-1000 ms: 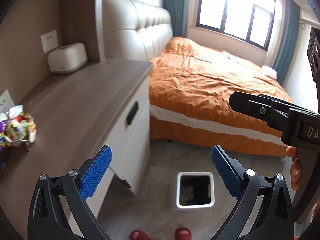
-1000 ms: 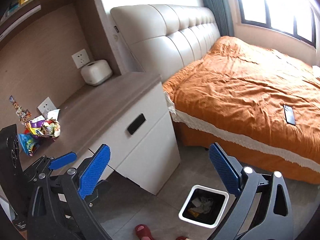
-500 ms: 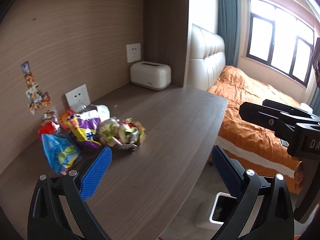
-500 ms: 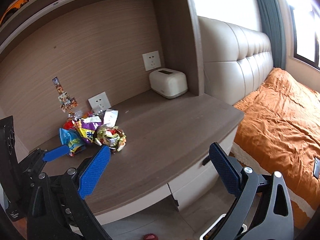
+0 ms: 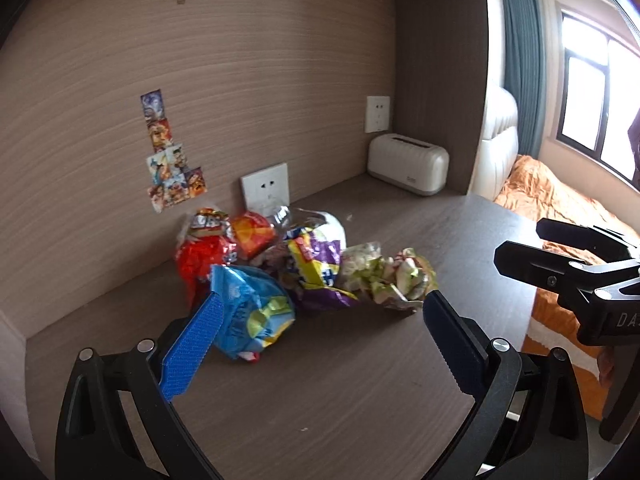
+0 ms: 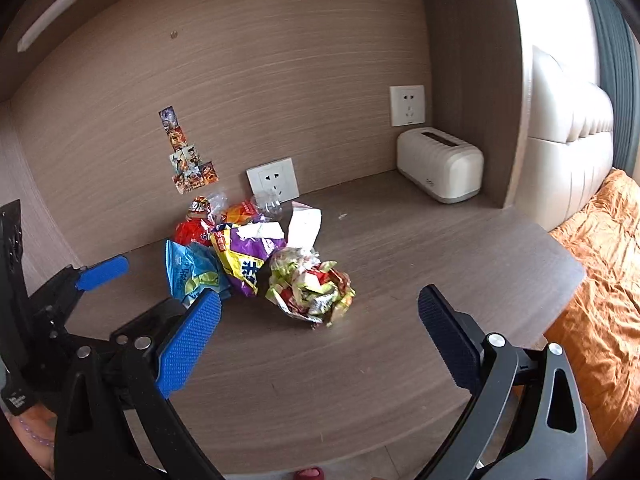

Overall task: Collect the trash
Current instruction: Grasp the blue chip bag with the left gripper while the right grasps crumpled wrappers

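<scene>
A heap of snack wrappers lies on the wooden desk [image 5: 360, 380] against the back wall: a blue bag [image 5: 252, 316], a purple and yellow bag [image 5: 316, 272], a red bag [image 5: 200, 256], an orange packet [image 5: 252, 232] and a crumpled green wrapper [image 5: 392, 276]. My left gripper [image 5: 320, 344] is open and empty, just short of the blue bag. My right gripper [image 6: 320, 340] is open and empty, facing the green wrapper [image 6: 312, 284]. The blue bag [image 6: 192, 272] and purple bag [image 6: 244, 256] show there too. The bin is out of view.
A cream tissue box [image 5: 408, 168] stands at the desk's back right corner. Wall sockets [image 5: 266, 190] and stickers [image 5: 172, 168] sit on the back panel. An orange bed [image 6: 600, 264] lies to the right of the desk edge.
Both grippers swung from the floor bin and bed up to the desk, then closed in on the wrapper heap. Both stayed open.
</scene>
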The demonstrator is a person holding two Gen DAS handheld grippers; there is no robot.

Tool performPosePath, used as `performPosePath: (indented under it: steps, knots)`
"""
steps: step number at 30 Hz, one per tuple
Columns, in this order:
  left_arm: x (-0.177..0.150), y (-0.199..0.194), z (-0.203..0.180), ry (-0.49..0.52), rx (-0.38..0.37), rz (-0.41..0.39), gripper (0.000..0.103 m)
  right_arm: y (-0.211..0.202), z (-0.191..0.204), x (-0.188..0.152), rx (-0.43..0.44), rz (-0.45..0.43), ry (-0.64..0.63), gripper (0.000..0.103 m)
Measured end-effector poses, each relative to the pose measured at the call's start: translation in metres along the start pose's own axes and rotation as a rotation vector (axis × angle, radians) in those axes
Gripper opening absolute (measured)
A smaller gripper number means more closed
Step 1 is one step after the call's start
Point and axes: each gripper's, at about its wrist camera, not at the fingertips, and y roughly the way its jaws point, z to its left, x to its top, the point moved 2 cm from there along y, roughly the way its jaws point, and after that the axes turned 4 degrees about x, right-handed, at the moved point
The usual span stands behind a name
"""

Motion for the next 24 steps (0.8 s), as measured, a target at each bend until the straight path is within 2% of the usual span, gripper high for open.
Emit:
performPosePath:
  steps: [4,12,17,24]
  knots:
    - [-0.005,0.022,0.023,-0.003,0.034,0.035,0.098,0.029,0.008,0.000,0.024,0.030,-0.012,0.098]
    - [-0.014,0.074,0.048,0.007,0.057,0.096,0.098,0.086,0.016,-0.012,-0.005,0.114,-0.053,0.098]
    - [-0.018,0.103,0.065,-0.021,0.027,0.139,0.098,0.117,0.011,-0.017,-0.041,0.157,-0.040,0.098]
    - [-0.020,0.129,0.072,-0.056,-0.058,0.193,0.098,0.141,-0.002,-0.020,-0.102,0.177,-0.034,0.098]
